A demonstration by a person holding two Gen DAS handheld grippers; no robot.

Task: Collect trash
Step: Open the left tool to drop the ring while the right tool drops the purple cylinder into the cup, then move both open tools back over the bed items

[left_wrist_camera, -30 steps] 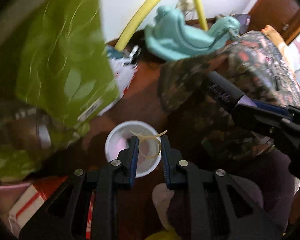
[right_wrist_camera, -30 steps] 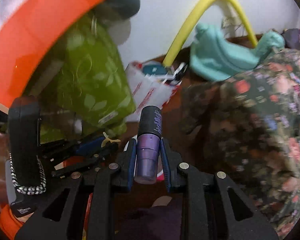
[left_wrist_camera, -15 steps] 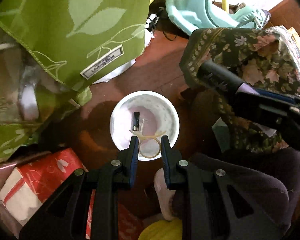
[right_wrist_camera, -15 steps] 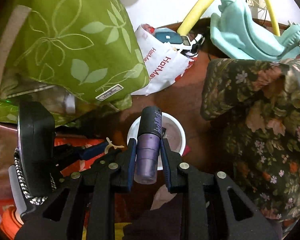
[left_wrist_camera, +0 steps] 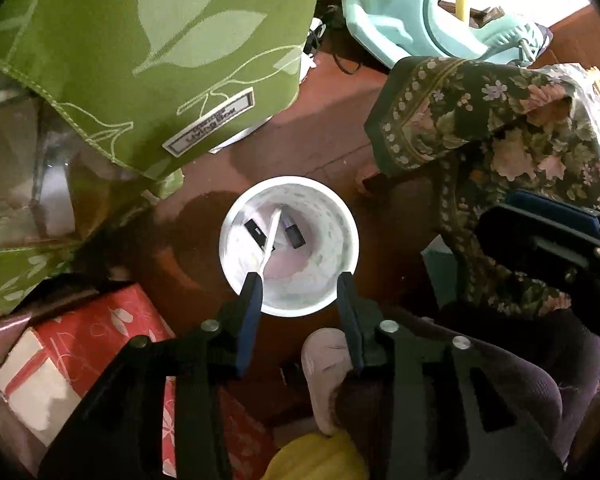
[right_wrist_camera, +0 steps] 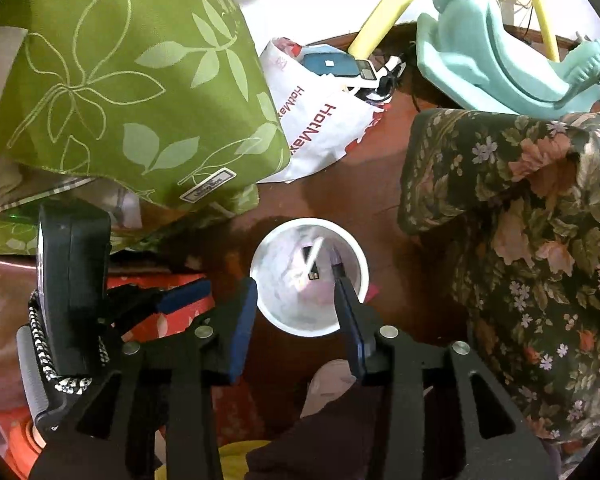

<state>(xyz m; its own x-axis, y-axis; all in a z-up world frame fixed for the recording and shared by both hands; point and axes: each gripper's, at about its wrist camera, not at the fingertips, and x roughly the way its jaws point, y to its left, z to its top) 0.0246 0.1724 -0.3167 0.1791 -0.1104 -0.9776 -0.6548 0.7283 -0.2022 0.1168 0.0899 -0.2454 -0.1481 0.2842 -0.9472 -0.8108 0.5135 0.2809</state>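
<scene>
Trash lies inside a white cup on the brown floor: two small dark pieces and a pale strip leaning across them. In the left wrist view the left gripper points almost straight down over the cup's near rim. Its jaws are opening, with nothing gripped between them; the strip's lower end sits right at the left finger's tip, and whether it touches cannot be told. Left of the cup hangs a green leaf-print cloth, and below that lies a red patterned box. Right of the cup is a dark floral fabric; the right gripper's black body stands in front of it. A teal plastic seat lies beyond the cup.

In the right wrist view the right gripper hovers over the same cup, jaws opening and empty, with the strip and a dark piece down in the cup past the fingertips. The left gripper reaches in from the cup's left. Beyond the cup lie a white plastic bag, the green cloth, a yellow tube and the teal seat; the floral fabric fills the cup's right side.
</scene>
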